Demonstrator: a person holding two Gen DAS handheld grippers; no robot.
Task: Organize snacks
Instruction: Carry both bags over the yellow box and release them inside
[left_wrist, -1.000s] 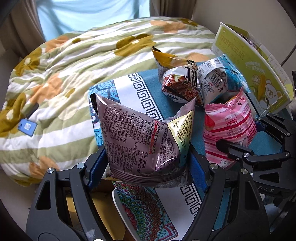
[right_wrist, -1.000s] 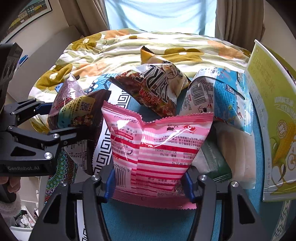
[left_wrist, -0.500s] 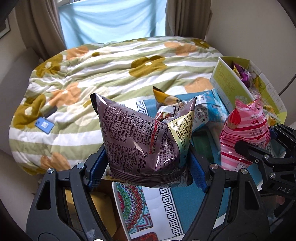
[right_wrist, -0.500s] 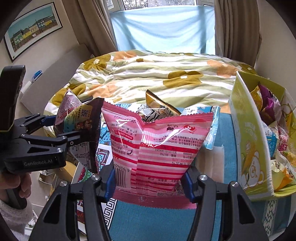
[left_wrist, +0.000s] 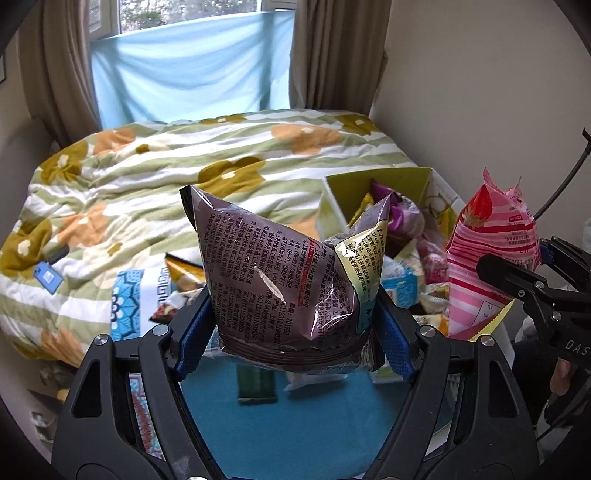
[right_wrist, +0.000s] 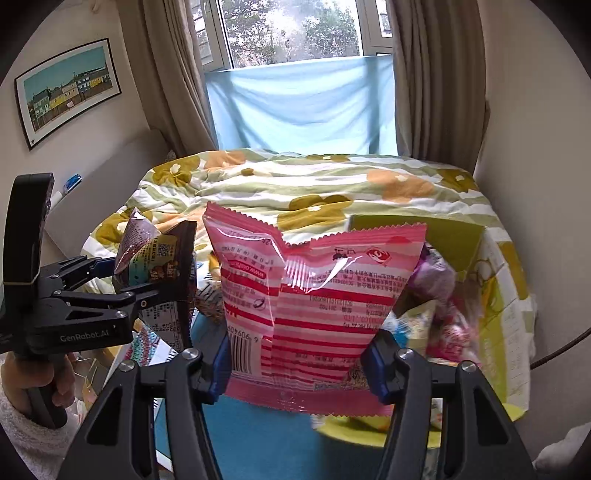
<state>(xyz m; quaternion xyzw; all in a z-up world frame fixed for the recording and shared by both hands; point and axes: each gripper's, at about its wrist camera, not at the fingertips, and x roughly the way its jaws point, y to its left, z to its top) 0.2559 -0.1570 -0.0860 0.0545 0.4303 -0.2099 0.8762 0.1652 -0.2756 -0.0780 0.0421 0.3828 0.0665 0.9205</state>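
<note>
A: Left gripper (left_wrist: 291, 332)?
B: Clamped on the brown snack bag (left_wrist: 284, 280); blue pads (left_wrist: 194, 332) press both sides near its bottom seam; jaws stand about halfway apart because the bag is fat; bag is upright, clear of the table.

A: Right gripper (right_wrist: 299, 363)?
B: Closed on the pink striped bag (right_wrist: 314, 306); pads squeeze its lower edge; bag upright, barcode at lower left; in the left view the same bag (left_wrist: 491, 258) hangs at the far right.

A: Where do the bags sit relative to the box?
B: Yellow-green box (left_wrist: 413, 181) is open on top and full of snacks; brown bag is in front of it, left of its opening; pink bag is in front of it in the right view, covering much of the box (right_wrist: 495, 266).

A: Anything loose?
B: Some packets (left_wrist: 181, 273) on the blue table mat (left_wrist: 314, 424), behind the brown bag; a dark green flat pack (left_wrist: 256, 384) below it; flowered quilt (left_wrist: 147, 177) on the bed beyond.

A: Hands?
B: Person's hand (right_wrist: 40, 384) in a fuzzy white sleeve grips the left handle.
</note>
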